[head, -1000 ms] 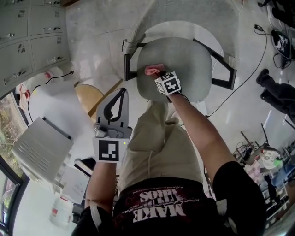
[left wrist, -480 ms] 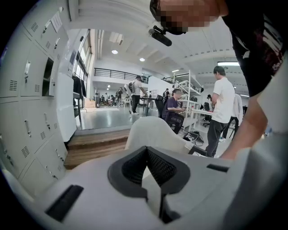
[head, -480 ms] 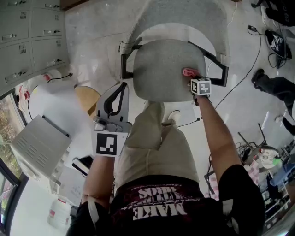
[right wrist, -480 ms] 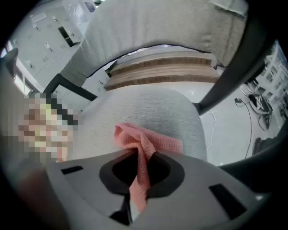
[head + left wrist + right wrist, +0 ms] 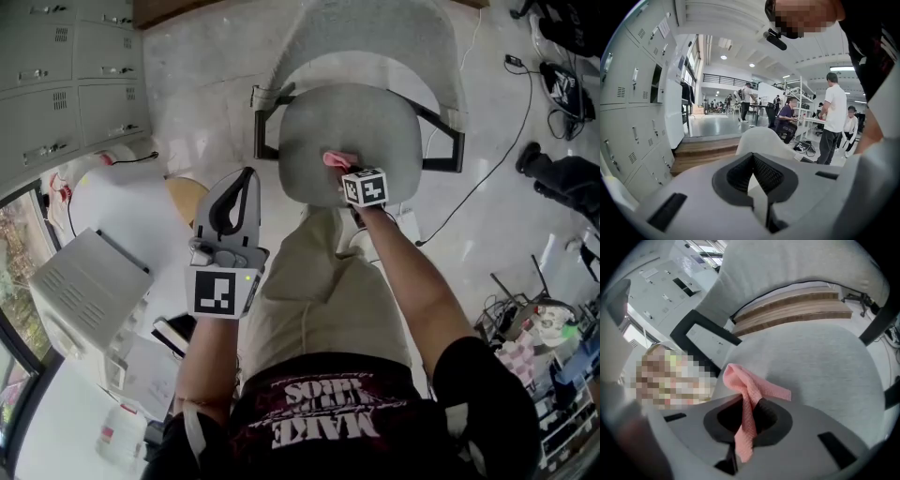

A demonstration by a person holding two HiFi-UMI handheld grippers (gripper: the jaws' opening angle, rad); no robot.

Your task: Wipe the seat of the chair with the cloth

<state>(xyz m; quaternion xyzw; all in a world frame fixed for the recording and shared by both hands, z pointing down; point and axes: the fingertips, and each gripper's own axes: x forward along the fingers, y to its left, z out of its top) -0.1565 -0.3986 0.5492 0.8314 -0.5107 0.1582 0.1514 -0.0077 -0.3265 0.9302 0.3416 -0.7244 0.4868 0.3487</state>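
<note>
**A:** Checking the right gripper [image 5: 749,417] first: jaws clamped on the pink cloth [image 5: 750,392]. One strip hangs down through the pads, and the rest stands folded above them.

**B:** Where's the cloth relative to the chair?

**A:** Over the grey seat [image 5: 375,122], close to its front edge, roughly midway between the two side edges. In the head view the cloth [image 5: 338,158] sits just ahead of the marker cube [image 5: 366,187].

**B:** Contact with the fabric?

**A:** The loose fold looks to be down on the seat [image 5: 820,362] and throws a shadow beside it. Can't tell how firmly it's pressed.

**B:** Left gripper?

**A:** Left gripper [image 5: 246,178] is clenched with nothing in it. Its own view shows the pads [image 5: 764,173] meeting in a closed V. It's held off the seat's side edge on the person's left, beside the beige trouser leg [image 5: 319,291]. That puts it over the floor and well apart from the cloth.

**B:** What's it pointed at?

**A:** Grey lockers [image 5: 628,93] at the left, a wooden step [image 5: 705,150], and people standing in the room beyond.

**B:** Chair layout?

**A:** Black armrests [image 5: 260,127] along both side edges. The backrest [image 5: 375,37] curves past the seat's rear edge.
</note>
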